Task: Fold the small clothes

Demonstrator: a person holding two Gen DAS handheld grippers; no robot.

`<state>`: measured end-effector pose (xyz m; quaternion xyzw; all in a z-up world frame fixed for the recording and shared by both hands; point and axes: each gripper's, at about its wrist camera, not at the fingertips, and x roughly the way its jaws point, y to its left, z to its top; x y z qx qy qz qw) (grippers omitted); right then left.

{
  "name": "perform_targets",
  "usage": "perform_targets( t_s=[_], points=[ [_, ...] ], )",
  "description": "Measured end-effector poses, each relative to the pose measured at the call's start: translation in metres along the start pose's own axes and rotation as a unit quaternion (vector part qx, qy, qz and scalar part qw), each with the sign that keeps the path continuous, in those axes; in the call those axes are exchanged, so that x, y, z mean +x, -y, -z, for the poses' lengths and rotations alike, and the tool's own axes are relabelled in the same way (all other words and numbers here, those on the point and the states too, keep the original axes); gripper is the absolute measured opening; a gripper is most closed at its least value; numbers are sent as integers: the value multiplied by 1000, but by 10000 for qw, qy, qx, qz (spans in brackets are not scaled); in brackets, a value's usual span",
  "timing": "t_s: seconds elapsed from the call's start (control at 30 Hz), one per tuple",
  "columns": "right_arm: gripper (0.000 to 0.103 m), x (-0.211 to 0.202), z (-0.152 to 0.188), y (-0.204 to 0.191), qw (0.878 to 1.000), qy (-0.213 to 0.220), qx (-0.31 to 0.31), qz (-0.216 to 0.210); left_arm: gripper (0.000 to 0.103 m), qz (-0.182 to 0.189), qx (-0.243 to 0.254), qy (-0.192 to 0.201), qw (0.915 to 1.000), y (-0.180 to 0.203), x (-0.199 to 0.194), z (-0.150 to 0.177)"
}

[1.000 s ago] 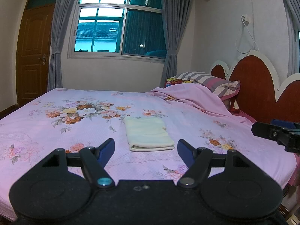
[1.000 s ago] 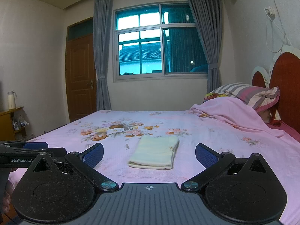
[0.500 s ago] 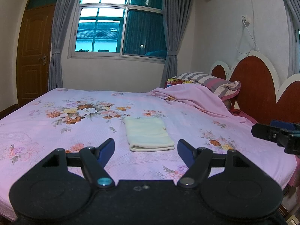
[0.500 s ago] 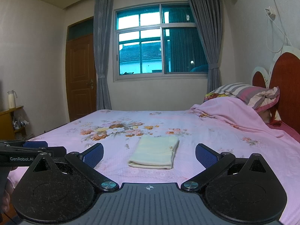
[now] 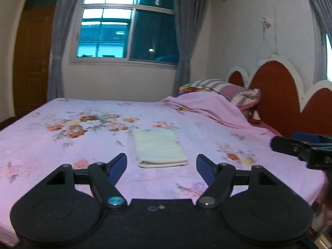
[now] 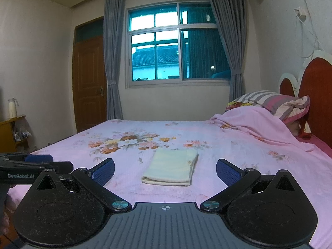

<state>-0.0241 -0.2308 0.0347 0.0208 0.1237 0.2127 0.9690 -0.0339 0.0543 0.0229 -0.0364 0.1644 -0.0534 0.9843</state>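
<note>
A pale yellow cloth (image 5: 159, 149) lies folded into a neat, flat rectangle on the pink floral bed (image 5: 62, 145), at lower centre of both views, its doubled edge nearest the cameras. The left gripper (image 5: 161, 164) and right gripper (image 6: 165, 171) hang spread wide, gripping nothing, clear of the cloth.

Dim interior, cool daylight through window (image 6: 178, 43); left view motion-blurred, right sharper; strong fisheye bending and dark corners.

Both wrist views face across the bed (image 5: 186, 120) toward the window (image 6: 178, 43).
</note>
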Motion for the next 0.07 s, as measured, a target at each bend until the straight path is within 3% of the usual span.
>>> perform_targets(
  t_s=[0.07],
  points=[
    [103,1,-1,-1,10000,-3,-2,-4,73,14,4,63,10000,1,-2,0]
  ],
)
